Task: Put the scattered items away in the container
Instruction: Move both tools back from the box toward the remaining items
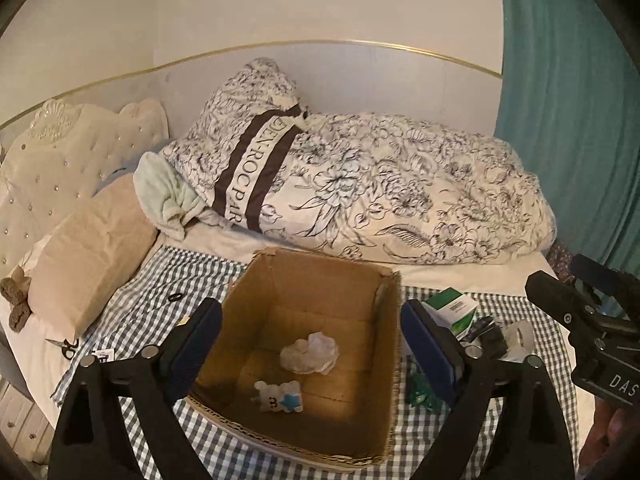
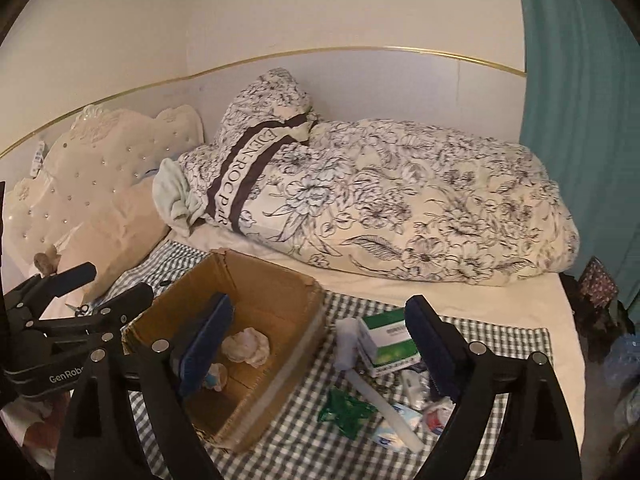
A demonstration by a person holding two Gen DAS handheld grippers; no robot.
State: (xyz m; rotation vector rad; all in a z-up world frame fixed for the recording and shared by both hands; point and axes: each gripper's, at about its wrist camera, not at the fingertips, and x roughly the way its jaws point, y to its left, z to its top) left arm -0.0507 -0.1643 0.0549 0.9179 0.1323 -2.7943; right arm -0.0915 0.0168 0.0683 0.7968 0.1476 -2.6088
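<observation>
Cardboard makes up the box (image 1: pixel 304 320), open-topped on the checked cloth (image 1: pixel 160 280) spread over the bed (image 2: pixel 460 288), and the left gripper (image 1: pixel 312 344) hangs above it with its fingers spread wide and nothing between them. Inside the box lie a crumpled white tissue (image 1: pixel 310 354) and a small white packet with a blue star (image 1: pixel 278 396); the rest of its floor is bare.

The right gripper (image 2: pixel 320 344) stands equally wide and empty over the cloth between the box and the clutter beside it. That clutter holds the things not yet tidied: a crinkled green wrapper (image 2: pixel 346 410), a long white stick (image 2: pixel 384 412), a roll of pale cloth (image 2: pixel 346 344), a green and white carton (image 2: pixel 390 340), and a few small packets (image 2: pixel 400 428) too blurred to name. By my judgement all of it is light. The wrapper and cloth roll are soft and will crush, so a pinch across the middle should do; the carton is stiff and best taken across its narrow sides; the stick looks smooth and may slip unless gripped near its centre.

Left of the box, small scissors (image 1: pixel 66 346) and a dark ring (image 1: pixel 174 297) lie near a beige pillow (image 1: pixel 88 256). Beyond sits a rolled floral quilt (image 1: pixel 380 192) against the wall.
</observation>
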